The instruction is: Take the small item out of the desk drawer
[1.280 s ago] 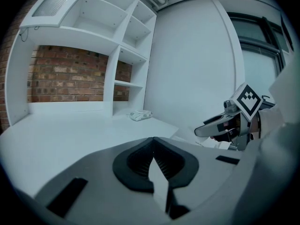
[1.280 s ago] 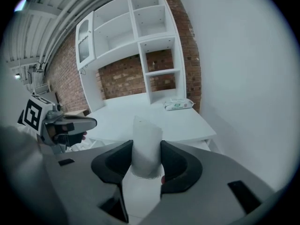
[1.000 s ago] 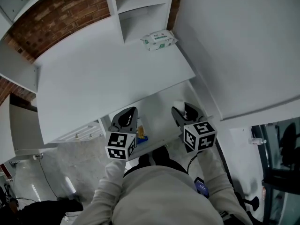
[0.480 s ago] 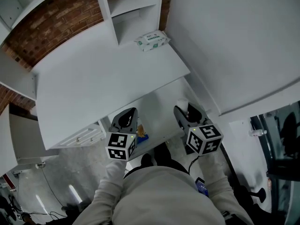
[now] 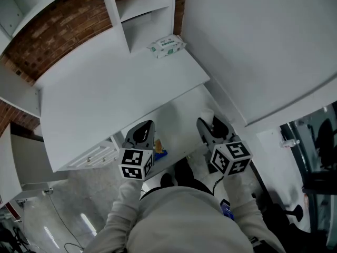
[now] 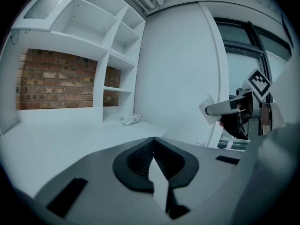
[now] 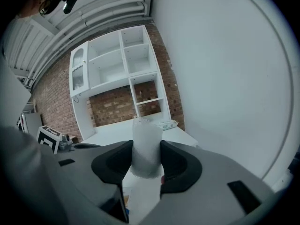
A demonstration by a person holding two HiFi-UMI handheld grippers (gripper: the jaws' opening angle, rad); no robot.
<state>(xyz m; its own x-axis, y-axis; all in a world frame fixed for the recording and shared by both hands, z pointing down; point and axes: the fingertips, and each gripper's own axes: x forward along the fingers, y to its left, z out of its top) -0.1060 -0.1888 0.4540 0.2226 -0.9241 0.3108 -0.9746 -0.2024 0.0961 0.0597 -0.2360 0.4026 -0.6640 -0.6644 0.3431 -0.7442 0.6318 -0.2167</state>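
One small white item [image 7: 146,146] held in the right gripper [image 5: 211,126], over the open desk drawer [image 5: 176,121]

Head view looks steeply down. The right gripper sits at approx 5 o'clock of frame centre. Its jaws are set fairly wide and press on both sides of the item, which is frosted and cup-like. The item's long axis stands upright btwn the jaws, w/ its top poking past the tips. It hangs over the right end of the drawer and, as far as can be told, does not rest on the drawer floor. The left gripper [image 5: 142,134] is at 9 o'clock of the right one, well apart, jaws closed together w/ nothing btwn them. A few colourful bits [image 5: 159,152] lie in the drawer just beside it. The desk top [image 5: 116,94] spreads from 10 to 12 o'clock of the held item, bare except for a wipes pack [image 5: 166,45] at its far edge. Likely next move: carry the item toward 11 o'clock onto the desk top. The right hand is the one placed for it.
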